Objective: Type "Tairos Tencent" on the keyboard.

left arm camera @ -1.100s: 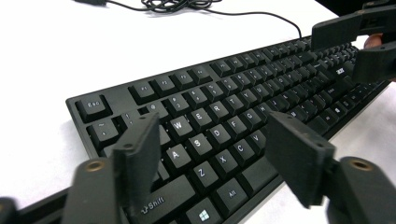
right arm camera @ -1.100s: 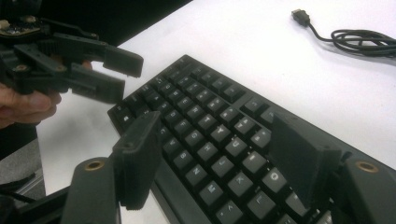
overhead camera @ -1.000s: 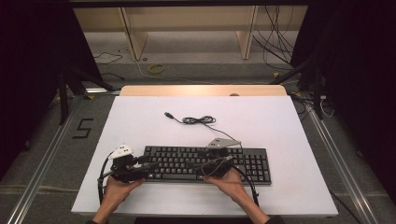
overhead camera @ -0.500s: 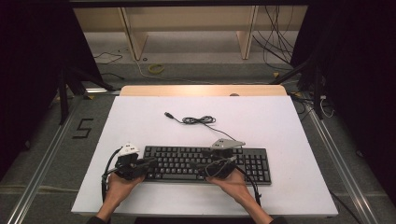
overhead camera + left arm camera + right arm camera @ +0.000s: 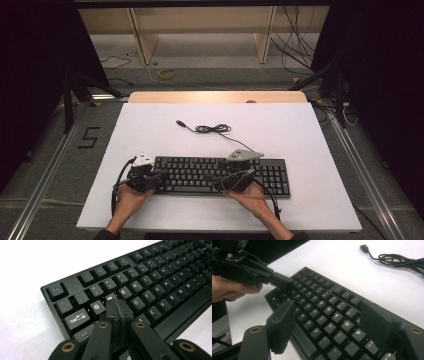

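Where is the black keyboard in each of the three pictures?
High view: the keyboard lies low in the middle, between both hands.
Left gripper view: it crosses from the middle left to the upper right.
Right gripper view: it runs from the centre to the lower right.
Shared landmark: the left gripper, its shut tips on the keys.

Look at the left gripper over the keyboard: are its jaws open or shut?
Shut. The left gripper has just closed; its two jaws meet with nothing between them, tips over the keyboard near the W key.

Lab setup: dark-curtained rig, floor rails [image 5: 42, 187], loose cables [image 5: 300, 50].
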A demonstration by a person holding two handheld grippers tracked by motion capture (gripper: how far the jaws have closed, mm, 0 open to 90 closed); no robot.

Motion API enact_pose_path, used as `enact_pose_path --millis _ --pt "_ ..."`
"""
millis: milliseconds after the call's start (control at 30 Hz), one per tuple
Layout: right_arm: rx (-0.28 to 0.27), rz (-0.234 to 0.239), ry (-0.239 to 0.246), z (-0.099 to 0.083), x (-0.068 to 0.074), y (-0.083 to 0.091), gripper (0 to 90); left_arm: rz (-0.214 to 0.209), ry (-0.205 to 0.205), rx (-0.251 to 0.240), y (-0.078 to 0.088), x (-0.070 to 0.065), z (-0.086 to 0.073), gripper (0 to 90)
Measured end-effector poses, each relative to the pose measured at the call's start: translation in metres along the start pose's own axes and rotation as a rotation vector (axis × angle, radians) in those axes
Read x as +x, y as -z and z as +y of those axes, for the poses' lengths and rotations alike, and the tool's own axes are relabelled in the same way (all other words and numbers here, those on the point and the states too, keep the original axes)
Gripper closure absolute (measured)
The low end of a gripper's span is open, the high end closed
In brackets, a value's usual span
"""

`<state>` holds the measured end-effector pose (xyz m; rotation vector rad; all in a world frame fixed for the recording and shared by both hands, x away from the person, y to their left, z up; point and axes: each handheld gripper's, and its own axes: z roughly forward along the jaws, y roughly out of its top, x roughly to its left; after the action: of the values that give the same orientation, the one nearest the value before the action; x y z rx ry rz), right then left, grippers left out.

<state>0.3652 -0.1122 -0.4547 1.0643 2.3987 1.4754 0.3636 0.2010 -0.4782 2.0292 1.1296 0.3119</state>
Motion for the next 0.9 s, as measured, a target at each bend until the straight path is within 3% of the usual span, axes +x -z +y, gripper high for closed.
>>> enact_pose_path --millis 367,767,900 --pt "-0.016 -0.011 0.003 0.0008 -0.0018 0.0021 28.9 -0.013 0.007 0.022 -0.0016 0.0034 -0.0012 89.1" --pt "-0.014 -0.019 0.006 0.0026 -0.0019 0.0008 29.1 -0.02 0.005 0.008 -0.0022 0.0 -0.0019 88.8" --pt "-0.02 -0.022 0.009 0.0043 -0.0033 0.0015 29.7 -0.03 0.002 -0.01 -0.0005 -0.0021 -0.0016 83.3"
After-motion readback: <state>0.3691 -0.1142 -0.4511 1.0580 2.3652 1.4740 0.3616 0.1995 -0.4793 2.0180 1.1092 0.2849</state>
